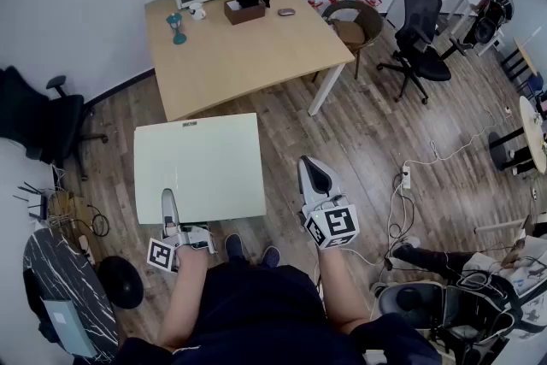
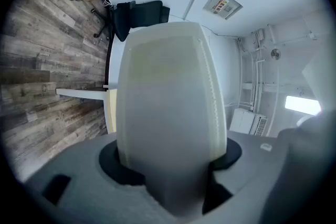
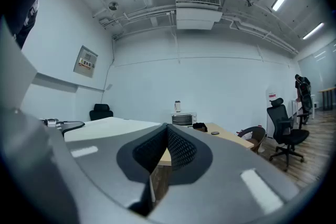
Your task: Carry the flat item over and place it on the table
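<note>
Head view has the flat white board [image 1: 201, 162] held level over the wood floor [image 1: 359, 141], well short of the bench [image 1: 248, 47]. The left gripper [image 1: 169, 199] has its jaws clamped on the board's near edge, so the sheet sticks out ahead of them. Right gripper [image 1: 314, 175] sits just beside the board's right edge, apart from it, jaws pinched together on nothing.

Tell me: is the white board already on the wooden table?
No, the board hangs over the floor, short of the table.
</note>
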### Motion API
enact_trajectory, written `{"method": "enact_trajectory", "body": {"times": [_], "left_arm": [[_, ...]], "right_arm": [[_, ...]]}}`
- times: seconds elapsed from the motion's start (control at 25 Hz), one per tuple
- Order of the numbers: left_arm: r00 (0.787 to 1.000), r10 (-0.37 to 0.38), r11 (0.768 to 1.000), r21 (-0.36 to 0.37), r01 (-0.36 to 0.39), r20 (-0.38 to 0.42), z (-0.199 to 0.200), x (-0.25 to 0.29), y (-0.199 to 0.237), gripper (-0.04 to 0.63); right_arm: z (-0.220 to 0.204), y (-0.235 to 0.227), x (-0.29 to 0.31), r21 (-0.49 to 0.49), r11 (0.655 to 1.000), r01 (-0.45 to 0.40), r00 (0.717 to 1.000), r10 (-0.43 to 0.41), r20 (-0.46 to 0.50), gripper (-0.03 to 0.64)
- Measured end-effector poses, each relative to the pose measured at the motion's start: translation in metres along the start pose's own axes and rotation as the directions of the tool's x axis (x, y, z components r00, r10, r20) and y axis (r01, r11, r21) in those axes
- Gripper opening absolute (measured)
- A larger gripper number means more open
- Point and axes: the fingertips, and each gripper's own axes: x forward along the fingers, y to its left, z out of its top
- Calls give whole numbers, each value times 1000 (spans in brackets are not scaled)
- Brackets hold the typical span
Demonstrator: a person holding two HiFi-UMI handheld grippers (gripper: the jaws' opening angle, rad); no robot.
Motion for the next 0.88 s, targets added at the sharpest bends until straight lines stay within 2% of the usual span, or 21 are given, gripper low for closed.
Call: {"method": "enact_trajectory", "body": {"times": [0.32,0.88], "left_arm": [[1000,10,1000,1,-10,-1,2,-7,3,293],[1000,19,1000,2,-19,0,11,-10,4,292]], "right_arm": [[0,4,-5,31,999,-28,999,27,31,9],[-3,2,0,-2,1000,30,999,-30,28,9]]}}
